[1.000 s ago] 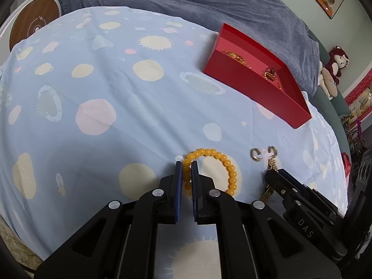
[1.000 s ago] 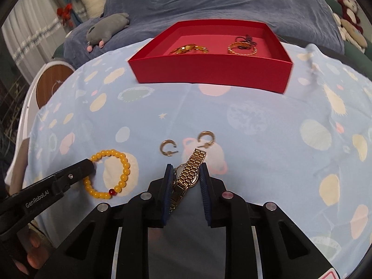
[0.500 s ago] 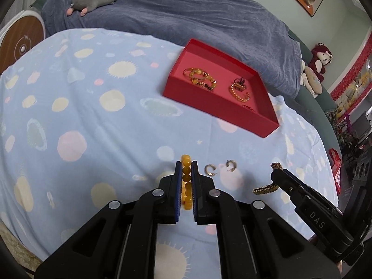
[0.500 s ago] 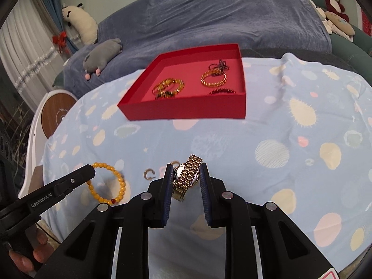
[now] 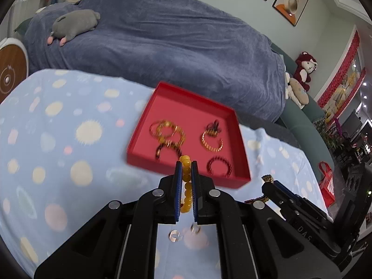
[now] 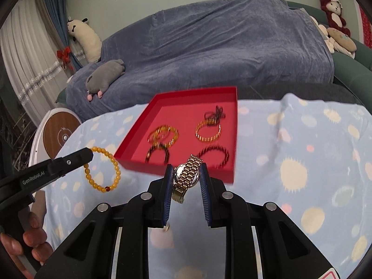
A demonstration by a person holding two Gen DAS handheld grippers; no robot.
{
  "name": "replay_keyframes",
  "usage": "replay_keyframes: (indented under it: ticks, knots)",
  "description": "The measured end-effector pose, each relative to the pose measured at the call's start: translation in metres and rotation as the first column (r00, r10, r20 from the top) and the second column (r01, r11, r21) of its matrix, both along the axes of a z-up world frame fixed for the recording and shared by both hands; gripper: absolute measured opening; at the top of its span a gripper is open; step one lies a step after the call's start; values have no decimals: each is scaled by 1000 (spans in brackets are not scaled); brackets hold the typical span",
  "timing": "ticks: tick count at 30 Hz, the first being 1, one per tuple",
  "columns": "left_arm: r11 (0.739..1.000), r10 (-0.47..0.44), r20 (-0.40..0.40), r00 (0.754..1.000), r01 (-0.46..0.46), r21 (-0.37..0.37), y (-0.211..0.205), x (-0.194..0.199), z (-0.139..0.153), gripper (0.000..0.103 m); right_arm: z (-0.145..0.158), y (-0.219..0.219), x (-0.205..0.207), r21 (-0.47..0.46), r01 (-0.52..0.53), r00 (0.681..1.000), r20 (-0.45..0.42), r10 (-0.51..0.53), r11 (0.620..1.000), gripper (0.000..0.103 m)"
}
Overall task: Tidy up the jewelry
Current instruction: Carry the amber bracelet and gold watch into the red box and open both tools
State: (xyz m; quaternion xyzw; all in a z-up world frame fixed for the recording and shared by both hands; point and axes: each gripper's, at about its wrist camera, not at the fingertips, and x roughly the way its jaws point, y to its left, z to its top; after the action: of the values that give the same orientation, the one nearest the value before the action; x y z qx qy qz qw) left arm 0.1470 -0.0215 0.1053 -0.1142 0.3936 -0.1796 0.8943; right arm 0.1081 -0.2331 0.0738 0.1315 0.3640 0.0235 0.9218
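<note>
Your left gripper [image 5: 186, 164] is clamped on the yellow-orange beaded bracelet [image 5: 186, 181]. The strand runs lengthwise down the narrow slot between the two blue pads, its top beads poking out just past the fingertips. In the right wrist view the same bracelet hangs as an open loop off the tip of that gripper, clear of the pale blue spotted sheet [image 6: 302, 162], with one dark red bead low on the loop.

Your right gripper [image 6: 184, 167] is closed on the gold metal link-band watch [image 6: 187, 174]. The watch sits tilted between the blue pads, the case pressed against the left pad, one end of the band rising above the fingertips and the clasp end dangling below between the fingers. From the left wrist view only a bit of gold band shows at that gripper's tip.

Ahead of both grippers lies the shallow red rectangular tray [image 6: 176, 169] on the sheet. It holds several blurred bracelets: gold ones, dark beaded ones and a dark tangle at the back. Both held pieces are in front of the tray's near wall, not over its floor.

Two small gold hoop earrings [image 5: 183, 232] lie on the sheet beneath your left gripper's fingers, blurred.
</note>
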Motion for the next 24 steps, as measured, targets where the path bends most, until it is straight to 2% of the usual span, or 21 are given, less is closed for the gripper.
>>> replay_keyframes:
  ticks: [4, 8, 12, 18, 24]
  knots:
    - [1000, -14, 32, 999, 13, 13, -16, 35, 9, 7, 5, -8, 38, -4, -3, 1000, 14, 3, 1000, 21]
    - [999, -25, 26, 999, 25, 22, -30, 69, 5, 7, 0, -12, 73, 18, -11, 1000, 5, 11, 1000, 21]
    - [999, -41, 3, 999, 41, 17, -42, 99, -6, 7, -17, -10, 106, 55, -25, 999, -31, 26, 998, 21]
    - [998, -44, -10, 999, 45, 51, -57, 141, -22, 7, -41, 4, 138, 66, -46, 996, -69, 51, 997, 21]
    - [997, -14, -44, 999, 18, 74, -59, 177, -44, 7, -60, 17, 163, 43, -75, 993, -89, 79, 996, 22]
